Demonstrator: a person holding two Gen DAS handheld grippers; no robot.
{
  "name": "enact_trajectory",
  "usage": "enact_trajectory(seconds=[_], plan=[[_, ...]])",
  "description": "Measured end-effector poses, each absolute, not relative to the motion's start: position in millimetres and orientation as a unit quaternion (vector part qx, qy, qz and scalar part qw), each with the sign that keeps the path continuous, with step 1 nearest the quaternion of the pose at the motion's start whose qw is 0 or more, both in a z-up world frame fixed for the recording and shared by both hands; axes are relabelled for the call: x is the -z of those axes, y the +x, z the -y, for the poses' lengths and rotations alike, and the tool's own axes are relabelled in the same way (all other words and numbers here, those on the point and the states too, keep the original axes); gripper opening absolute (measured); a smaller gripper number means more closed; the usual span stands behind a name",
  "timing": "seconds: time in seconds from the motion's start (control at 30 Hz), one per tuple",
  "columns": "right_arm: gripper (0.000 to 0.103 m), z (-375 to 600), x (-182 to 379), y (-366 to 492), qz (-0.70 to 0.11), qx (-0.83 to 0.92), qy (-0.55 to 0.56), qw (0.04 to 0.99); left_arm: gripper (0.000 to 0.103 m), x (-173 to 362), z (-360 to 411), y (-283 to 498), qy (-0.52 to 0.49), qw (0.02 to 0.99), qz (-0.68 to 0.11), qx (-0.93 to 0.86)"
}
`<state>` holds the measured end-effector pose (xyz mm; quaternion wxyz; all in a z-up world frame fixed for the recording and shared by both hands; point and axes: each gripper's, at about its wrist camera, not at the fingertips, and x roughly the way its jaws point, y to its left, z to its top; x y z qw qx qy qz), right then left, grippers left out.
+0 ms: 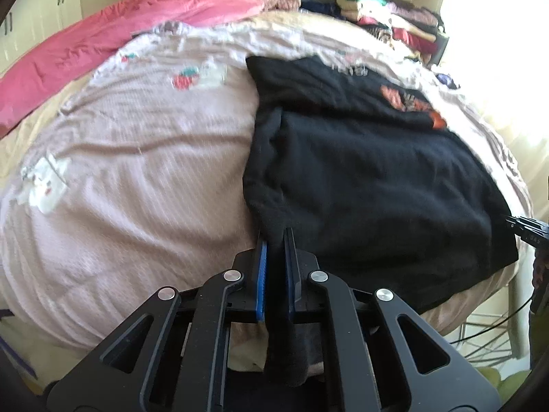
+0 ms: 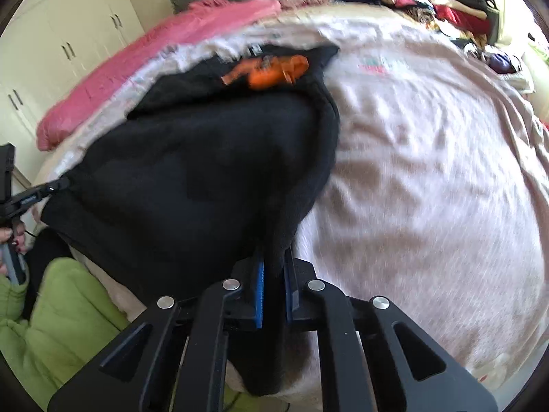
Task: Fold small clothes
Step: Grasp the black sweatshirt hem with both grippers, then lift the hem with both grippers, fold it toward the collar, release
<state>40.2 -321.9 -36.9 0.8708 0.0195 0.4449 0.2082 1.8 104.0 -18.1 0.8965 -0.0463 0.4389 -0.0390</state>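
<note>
Left gripper point(image 1: 275, 240): blue-padded jaws closed on the near corner of a black garment point(image 1: 370, 178). Garment: spread over the right half of a pink bedspread point(image 1: 137, 171), orange print point(image 1: 408, 103) at its far end. Right gripper point(image 1: 525, 228): at the garment's right edge, state unclear. Pink blanket point(image 1: 120, 34): far left edge. Stacked clothes point(image 1: 394, 17): far right corner.

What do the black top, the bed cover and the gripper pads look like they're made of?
Black top: soft, matte knit, probably fleece or cotton; it drapes and bunches. Bed cover: pale pink ribbed or quilted fabric, by its fine lines. Pads: blue, likely rubber or plastic, on black fingers that look like hard plastic or metal.
</note>
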Motion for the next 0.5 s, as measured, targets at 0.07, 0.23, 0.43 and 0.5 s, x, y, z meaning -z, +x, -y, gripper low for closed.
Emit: enact_trajectory(seconds=[0.07,0.23,0.43,0.5], plan=[[0.008,325,25,43,-0.429,-0.218,0.032,0.876,0.003,9,-105,4,-0.048,0.9,-0.43,0.042],[0.008,330,-10,56,-0.384,-0.224,0.054,0.894,0.003,-10,-109,19,-0.054,0.908,-0.414,0.041],[0.008,336,-43,75,-0.341,-0.213,0.057,0.914,0.003,-32,-112,44,-0.062,0.918,-0.391,0.039],[0.008,336,-51,82,-0.332,-0.21,0.057,0.918,0.003,-37,-114,53,-0.066,0.92,-0.385,0.038]])
